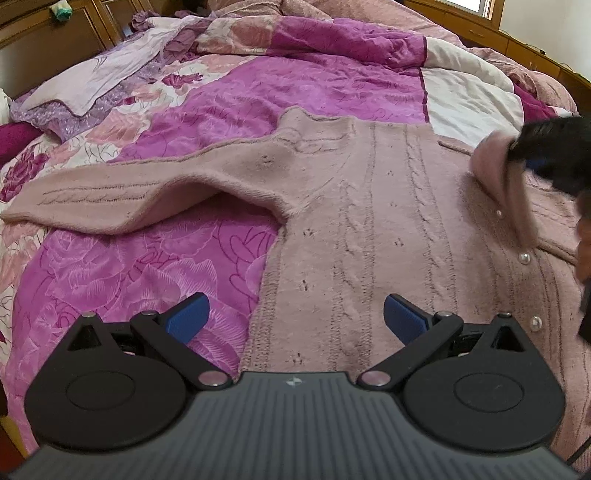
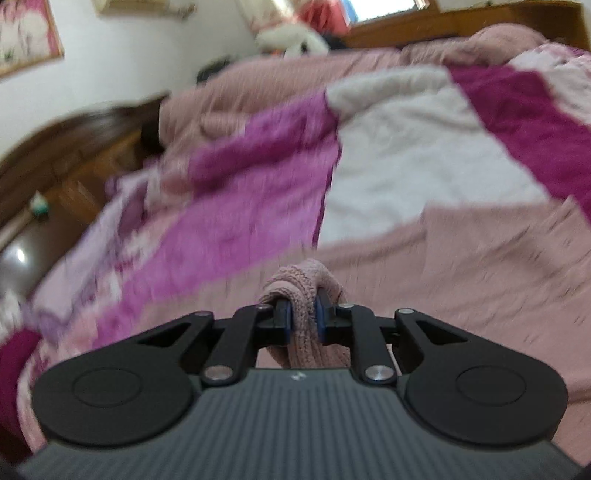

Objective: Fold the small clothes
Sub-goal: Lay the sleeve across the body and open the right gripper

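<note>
A dusty-pink knit cardigan (image 1: pixel 369 229) with pearl buttons lies flat on the bed, its left sleeve (image 1: pixel 110 199) stretched out to the left. My left gripper (image 1: pixel 295 317) is open and empty, hovering over the cardigan's lower left edge. My right gripper (image 2: pixel 302 321) is shut on the cardigan's right sleeve cuff (image 2: pixel 303 291). In the left wrist view the right gripper (image 1: pixel 532 155) holds that sleeve (image 1: pixel 506 184) lifted and folded over the cardigan's front. The right wrist view is motion-blurred.
A pink, magenta and white floral quilt (image 1: pixel 147 266) covers the bed. A crumpled pink blanket (image 1: pixel 332 11) lies at the far end. Wooden furniture (image 1: pixel 48 40) stands at the far left and a wooden headboard (image 1: pixel 517 40) at the far right.
</note>
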Available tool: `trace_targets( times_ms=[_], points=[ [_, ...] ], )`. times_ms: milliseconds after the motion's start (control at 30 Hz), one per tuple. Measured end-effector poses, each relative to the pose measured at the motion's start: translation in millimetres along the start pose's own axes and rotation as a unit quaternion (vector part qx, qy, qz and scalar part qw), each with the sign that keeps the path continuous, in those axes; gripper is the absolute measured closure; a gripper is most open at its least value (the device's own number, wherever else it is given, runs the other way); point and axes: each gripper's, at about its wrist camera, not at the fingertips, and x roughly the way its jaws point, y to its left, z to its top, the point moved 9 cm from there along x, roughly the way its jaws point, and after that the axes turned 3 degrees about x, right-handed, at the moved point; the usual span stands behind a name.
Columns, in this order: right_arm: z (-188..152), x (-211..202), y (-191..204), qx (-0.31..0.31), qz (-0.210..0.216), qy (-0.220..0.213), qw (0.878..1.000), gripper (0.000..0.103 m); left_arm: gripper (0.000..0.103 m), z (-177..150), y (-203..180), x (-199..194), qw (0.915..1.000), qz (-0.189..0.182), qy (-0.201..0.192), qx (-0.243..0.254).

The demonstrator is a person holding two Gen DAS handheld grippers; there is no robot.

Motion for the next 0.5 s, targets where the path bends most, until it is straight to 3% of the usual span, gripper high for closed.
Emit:
trace_targets(
  times_ms=[167, 367, 400, 433, 500],
  points=[
    [-36.6, 20.0, 7.9, -0.028, -0.005, 0.055, 0.998, 0.068, 0.000, -2.5, 2.6, 8.7, 0.9999, -0.002, 0.008, -0.006],
    [-44.8, 5.5, 6.5, -0.022, -0.001, 0.047, 0.999, 0.052, 0.000, -3.5, -0.2, 13.7, 0.9999, -0.006, 0.011, -0.004],
    [-44.3, 2.8, 6.3, -0.021, 0.001, 0.048, 0.999, 0.048, 0.000, -2.9, -0.8, 14.0, 0.9999, -0.006, 0.010, -0.003],
    [-45.2, -1.6, 5.6, -0.020, 0.007, 0.049, 0.999, 0.036, 0.000, -2.1, -1.9, 13.9, 0.9999, -0.007, 0.010, -0.003],
    [-47.4, -14.9, 6.4, -0.013, 0.030, 0.048, 0.998, 0.027, 0.000, 0.7, -4.3, 13.0, 0.9999, -0.009, 0.007, 0.000]
  ],
)
